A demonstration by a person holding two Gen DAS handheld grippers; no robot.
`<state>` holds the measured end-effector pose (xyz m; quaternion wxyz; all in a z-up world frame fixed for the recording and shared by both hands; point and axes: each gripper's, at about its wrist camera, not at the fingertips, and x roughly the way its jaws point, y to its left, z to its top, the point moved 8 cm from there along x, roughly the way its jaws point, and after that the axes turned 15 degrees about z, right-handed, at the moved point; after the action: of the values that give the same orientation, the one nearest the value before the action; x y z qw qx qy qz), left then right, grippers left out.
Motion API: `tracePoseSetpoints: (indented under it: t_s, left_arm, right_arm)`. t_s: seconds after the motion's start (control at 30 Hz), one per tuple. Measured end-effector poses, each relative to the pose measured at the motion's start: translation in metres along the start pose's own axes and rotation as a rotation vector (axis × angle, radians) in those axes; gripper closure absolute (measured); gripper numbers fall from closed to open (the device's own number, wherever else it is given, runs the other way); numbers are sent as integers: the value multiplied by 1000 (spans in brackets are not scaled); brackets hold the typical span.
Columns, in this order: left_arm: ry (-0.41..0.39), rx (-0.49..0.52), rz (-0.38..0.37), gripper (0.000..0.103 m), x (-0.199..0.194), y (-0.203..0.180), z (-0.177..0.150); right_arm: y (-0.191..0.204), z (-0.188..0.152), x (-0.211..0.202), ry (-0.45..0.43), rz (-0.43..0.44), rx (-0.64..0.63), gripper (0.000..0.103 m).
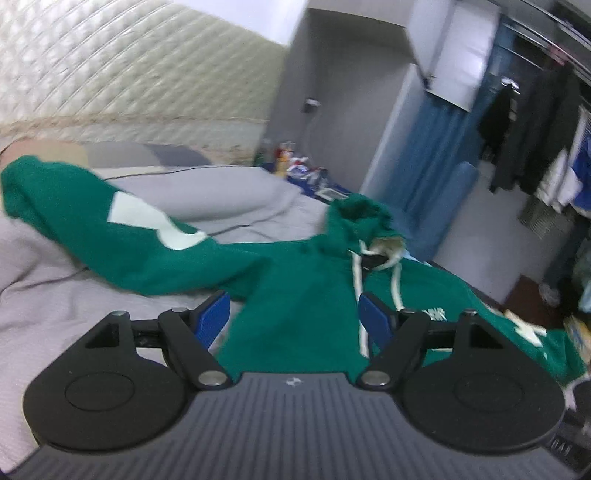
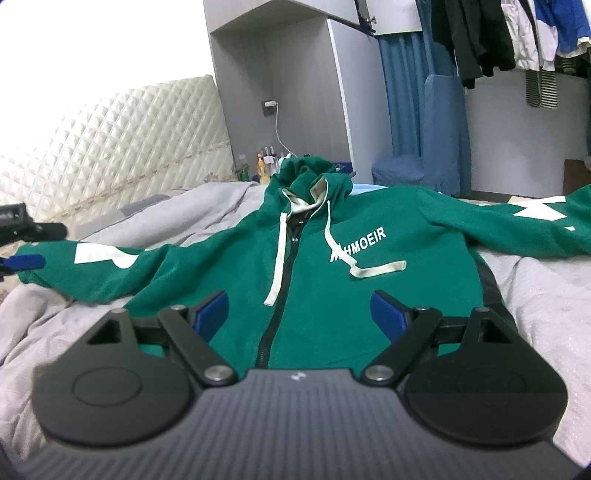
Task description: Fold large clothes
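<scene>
A green zip hoodie lies front up on the grey bedsheet, sleeves spread out to both sides. It has white drawstrings and white chest lettering. My right gripper hovers open over the hoodie's lower front, its blue pads on either side of the zipper and touching nothing. The left gripper shows at the far left by the left sleeve's cuff. In the blurred left wrist view the left gripper is open above the hoodie, with the hood ahead.
A quilted white headboard stands at the back left. Bottles sit on a bedside stand by a grey wardrobe. A blue curtain, a blue-covered chair and hanging clothes fill the back right.
</scene>
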<state>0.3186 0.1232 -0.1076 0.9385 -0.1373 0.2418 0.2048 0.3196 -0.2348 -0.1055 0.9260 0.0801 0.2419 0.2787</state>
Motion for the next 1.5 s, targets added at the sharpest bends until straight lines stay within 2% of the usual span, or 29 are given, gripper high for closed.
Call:
tracePoseSetpoints:
  t_s: [0.1,0.27,0.43,0.6,0.73,0.83,0.87,1.0,1.13,1.27,1.5]
  left_arm:
    - [-53,69,-27,23,-17,-23,-19]
    - [-119,152,-45,23,-38,-33,-50]
    - [-71,115,-93,20,-49,-27,-69]
    - [-59,143,-153,13,-54,-40,-63]
    - [-57,186,-164,9,-36,-59,-43]
    - [-34,188,-189,9,-14,-75,-26]
    - [-22,184,-192,8,-4,-80,-19]
    - [16,161,-209,8,47,-100,7]
    - [57,123,-201,8,112,-119,30]
    - [79,104,-202,8,196,-142,51]
    - [52,81,-180,8,353,-171,74]
  right_arm:
    - [6,1,-15,-18,5,-10,18]
    - [16,-2,-40,-52,24,-4,18]
    - [27,-3,-54,-67,30,-20,17]
    - [33,0,-53,-43,14,-54,17]
    - [26,17,-40,-19,0,-61,17]
    - [12,39,-28,-26,0,-30,9]
    - [7,49,-23,-39,8,-21,0]
    - [-13,82,6,-38,-7,-36,0]
    - [-43,105,60,4,4,-27,0]
    - [-79,122,132,26,38,10,0]
    - [-148,151,270,10,62,74,0]
